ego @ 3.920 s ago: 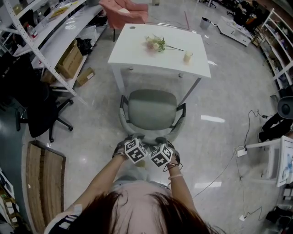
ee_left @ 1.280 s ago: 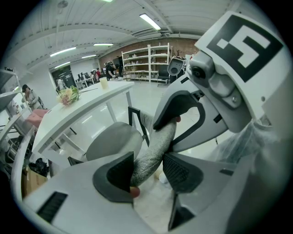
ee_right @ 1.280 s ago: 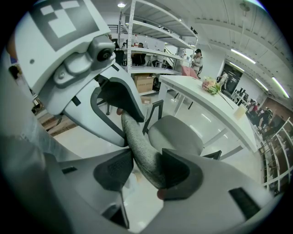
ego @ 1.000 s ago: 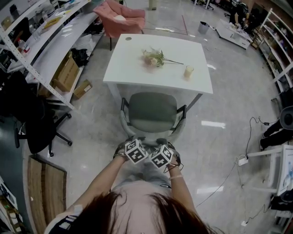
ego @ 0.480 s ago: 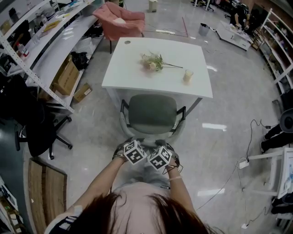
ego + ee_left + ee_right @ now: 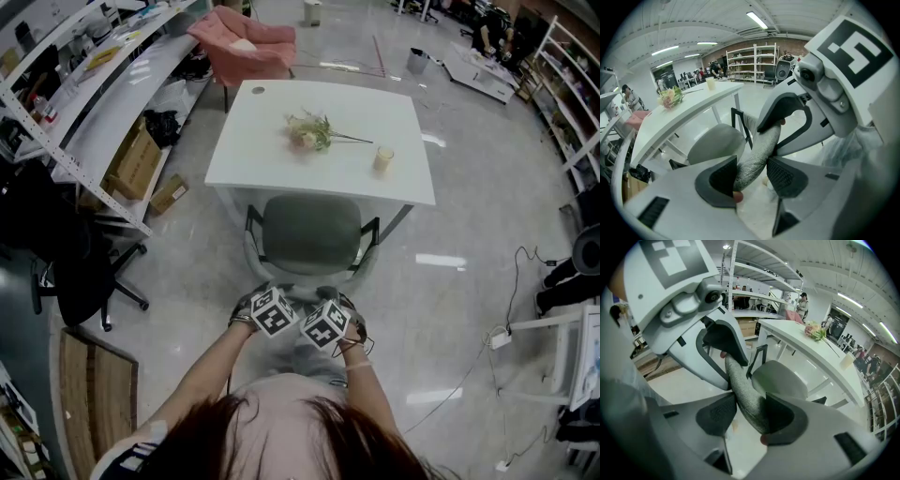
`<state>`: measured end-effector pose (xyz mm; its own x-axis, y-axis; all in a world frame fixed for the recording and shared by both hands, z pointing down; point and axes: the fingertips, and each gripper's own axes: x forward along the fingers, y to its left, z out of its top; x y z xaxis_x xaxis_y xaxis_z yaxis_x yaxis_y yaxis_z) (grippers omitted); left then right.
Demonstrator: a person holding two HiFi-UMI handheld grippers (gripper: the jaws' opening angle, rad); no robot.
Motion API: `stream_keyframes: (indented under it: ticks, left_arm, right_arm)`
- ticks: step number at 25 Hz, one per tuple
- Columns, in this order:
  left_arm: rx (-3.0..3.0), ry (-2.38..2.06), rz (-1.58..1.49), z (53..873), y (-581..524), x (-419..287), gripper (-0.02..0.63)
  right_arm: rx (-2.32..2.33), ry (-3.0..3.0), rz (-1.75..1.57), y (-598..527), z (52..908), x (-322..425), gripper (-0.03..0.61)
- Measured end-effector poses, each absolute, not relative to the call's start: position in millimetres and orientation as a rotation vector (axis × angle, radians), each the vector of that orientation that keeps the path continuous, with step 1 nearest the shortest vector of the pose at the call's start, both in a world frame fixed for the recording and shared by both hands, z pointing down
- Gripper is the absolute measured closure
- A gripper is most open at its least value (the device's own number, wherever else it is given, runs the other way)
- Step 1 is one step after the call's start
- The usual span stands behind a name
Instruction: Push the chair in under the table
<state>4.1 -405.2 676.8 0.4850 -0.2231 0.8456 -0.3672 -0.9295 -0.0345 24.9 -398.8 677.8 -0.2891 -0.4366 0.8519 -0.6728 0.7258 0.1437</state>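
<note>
In the head view the chair, grey-green with black armrests, stands at the near edge of the white table, the front of its seat just under the tabletop. My left gripper and right gripper sit side by side on the top of its backrest. In the left gripper view my left gripper is shut on the grey fabric backrest, with the seat beyond. The right gripper view shows my right gripper shut on the same backrest.
Flowers and a small cup lie on the table. A pink armchair stands beyond it. At the left are a black office chair, shelving and cardboard boxes. Cables trail on the floor at the right.
The chair has rolled forward toward the table with both grippers on its backrest. Its seat stood clear of the table edge; now the front of the seat is under it.
</note>
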Motion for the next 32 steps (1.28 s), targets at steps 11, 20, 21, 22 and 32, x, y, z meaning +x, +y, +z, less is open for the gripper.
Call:
stream_keyframes:
  ticks: [11, 20, 21, 22, 32]
  left_arm:
    - [2.572, -0.521, 1.427, 678, -425, 11, 0.413]
    - [2.570, -0.527, 1.428, 680, -440, 14, 0.413]
    - [2.568, -0.526, 1.429, 680, -441, 14, 0.413]
    - [2.567, -0.525, 1.429, 680, -442, 15, 0.413]
    - [2.563, -0.522, 1.433, 683, -458, 21, 0.413]
  right_arm:
    - [0.847, -1.938, 0.289, -419, 679, 32, 0.379]
    - [0.847, -1.940, 0.285, -435, 680, 35, 0.379]
    - [0.846, -1.940, 0.287, -436, 680, 35, 0.379]
    - [0.844, -1.941, 0.289, -437, 680, 36, 0.379]
    - [0.846, -1.947, 0.293, -451, 683, 40, 0.379]
